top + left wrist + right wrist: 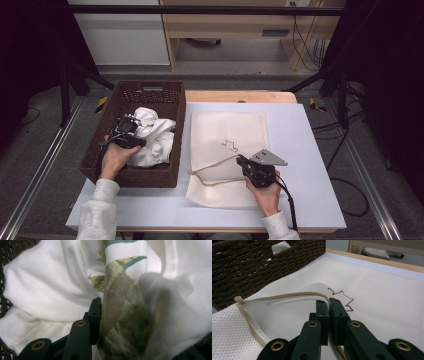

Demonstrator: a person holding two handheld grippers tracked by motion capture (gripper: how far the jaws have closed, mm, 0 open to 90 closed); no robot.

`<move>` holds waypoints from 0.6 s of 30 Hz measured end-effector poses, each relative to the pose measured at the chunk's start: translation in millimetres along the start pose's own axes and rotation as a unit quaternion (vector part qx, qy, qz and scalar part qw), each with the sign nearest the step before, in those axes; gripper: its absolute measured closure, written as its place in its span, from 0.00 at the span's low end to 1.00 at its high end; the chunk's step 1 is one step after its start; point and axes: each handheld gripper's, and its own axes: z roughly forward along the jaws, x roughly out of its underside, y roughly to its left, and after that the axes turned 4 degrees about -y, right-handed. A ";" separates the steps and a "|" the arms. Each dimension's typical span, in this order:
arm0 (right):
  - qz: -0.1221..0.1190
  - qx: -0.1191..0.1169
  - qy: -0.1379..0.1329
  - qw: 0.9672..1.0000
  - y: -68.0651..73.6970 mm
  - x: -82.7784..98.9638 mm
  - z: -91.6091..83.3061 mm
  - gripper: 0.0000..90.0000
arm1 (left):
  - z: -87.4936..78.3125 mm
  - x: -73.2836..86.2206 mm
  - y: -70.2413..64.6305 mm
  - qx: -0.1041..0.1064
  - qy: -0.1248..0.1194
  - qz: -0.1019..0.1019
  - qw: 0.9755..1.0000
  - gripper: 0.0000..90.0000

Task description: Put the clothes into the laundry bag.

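The right claw (329, 305) is clenched on the zippered edge of a cream mesh laundry bag (387, 305), its two black jaws pressed together with the beige zipper tape (287, 295) pinched between them. The pinched edge is lifted clear of the lower layer, so the bag's mouth gapes open toward the basket side. A thin dark squiggle of thread (342, 298) (or a drawn mark, hard to tell) lies on the mesh just beyond the jaw tips. In the high view the right claw (243, 161) sits over the bag's near half, and the bag (230, 130) lies flat on a pale sheet covering the tabletop (310, 165).

The left claw (100, 315) is deep in crumpled white cloth (45, 290) and grips a fold of fabric printed in green and olive with teal stripes (120, 310); one jaw shows beside the fold, the other is hidden under cloth. From above, the left claw (131, 134) is inside a dark brown woven rectangular basket (105, 130), which stands just left of the bag, touching or nearly touching its edge, with the white cloth (155, 135) heaped in it.
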 end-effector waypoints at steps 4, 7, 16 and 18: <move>-0.001 0.000 -0.001 1.000 -0.7 0.0 0.0 0.96 | -9.1 1.6 -1.9 -0.012 -0.050 0.005 0.999 0.71; -0.001 0.000 -0.001 1.000 -0.5 -0.1 0.0 0.96 | -17.9 4.0 -0.6 -0.013 -0.097 -0.004 0.995 0.72; 0.001 0.000 0.000 1.000 -1.3 -0.3 -0.4 0.96 | -39.9 11.8 -1.2 -0.015 -0.216 -0.013 0.976 0.73; 0.001 0.000 0.000 1.000 -1.3 -0.3 -0.4 0.96 | -44.2 11.9 -0.8 -0.017 -0.233 -0.014 0.972 0.73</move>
